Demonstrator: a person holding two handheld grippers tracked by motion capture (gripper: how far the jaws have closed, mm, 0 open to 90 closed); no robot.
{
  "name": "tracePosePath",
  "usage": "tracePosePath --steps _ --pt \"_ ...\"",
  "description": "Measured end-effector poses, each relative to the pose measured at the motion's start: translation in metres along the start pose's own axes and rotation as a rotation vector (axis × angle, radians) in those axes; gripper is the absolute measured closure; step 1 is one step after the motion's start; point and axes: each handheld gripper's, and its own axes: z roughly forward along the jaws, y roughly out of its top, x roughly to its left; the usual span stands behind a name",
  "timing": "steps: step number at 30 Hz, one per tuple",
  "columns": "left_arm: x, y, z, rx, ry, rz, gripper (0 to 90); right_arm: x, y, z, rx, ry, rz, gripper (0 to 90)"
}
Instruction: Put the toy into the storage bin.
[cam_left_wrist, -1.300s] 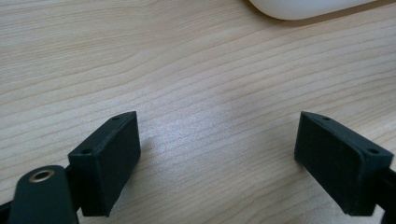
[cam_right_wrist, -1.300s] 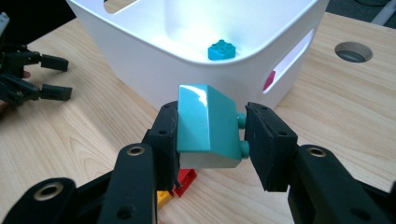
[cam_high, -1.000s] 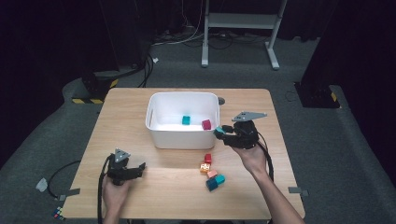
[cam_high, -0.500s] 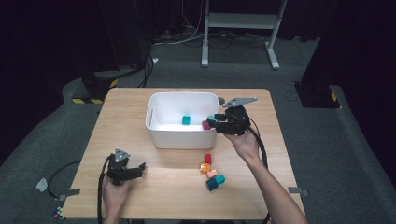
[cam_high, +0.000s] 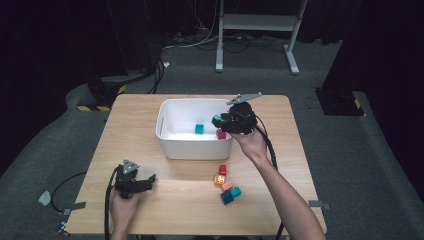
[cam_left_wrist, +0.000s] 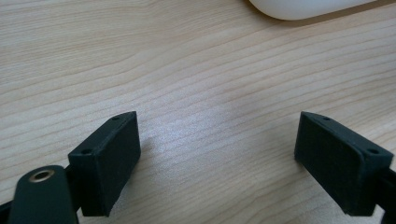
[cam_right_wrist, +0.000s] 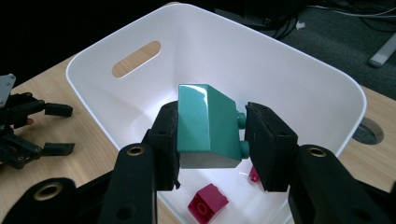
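- One glossy teal plastic block is clamped in the right gripper at frame centre, over the white plastic tub, likely for dropping.
- Left gripper rests wide, empty, lower frame.

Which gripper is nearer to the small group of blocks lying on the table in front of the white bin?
The right gripper, though it hangs above the white bin behind the blocks. The left gripper rests on the table farther off, to their left.

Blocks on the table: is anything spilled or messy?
Nothing stands out. A few loose blocks sit huddled on the table near the white bin, and the right gripper holds a teal block over it.
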Motion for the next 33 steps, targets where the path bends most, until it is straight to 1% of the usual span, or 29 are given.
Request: tracePosePath --steps 4,11,21,25,27,28,33 --pt "0.0 0.0 0.0 0.0 0.0 0.0 14.5 0.0 0.004 0.006 -0.008 0.003 0.008 57.0" --pt "0.0 0.0 0.0 0.0 0.0 0.0 14.5 -0.003 0.008 0.018 0.016 -0.008 0.009 56.9" --pt "0.0 0.0 0.0 -0.001 0.0 -0.002 14.5 -0.005 0.01 0.028 0.03 -0.024 0.01 56.2" --pt "0.0 0.0 0.0 -0.002 0.0 -0.002 14.5 -0.005 0.01 0.03 0.04 -0.037 0.002 55.8" --pt "0.0 0.0 0.0 0.0 0.0 -0.001 14.5 -0.006 0.01 0.031 0.042 -0.04 0.005 54.0" --pt "0.0 0.0 0.0 0.0 0.0 0.0 14.5 -0.006 0.01 0.031 0.038 -0.04 0.003 51.7" --pt "0.0 0.0 0.0 0.0 0.0 -0.001 14.5 -0.007 0.008 0.028 0.011 -0.046 0.0 45.2"
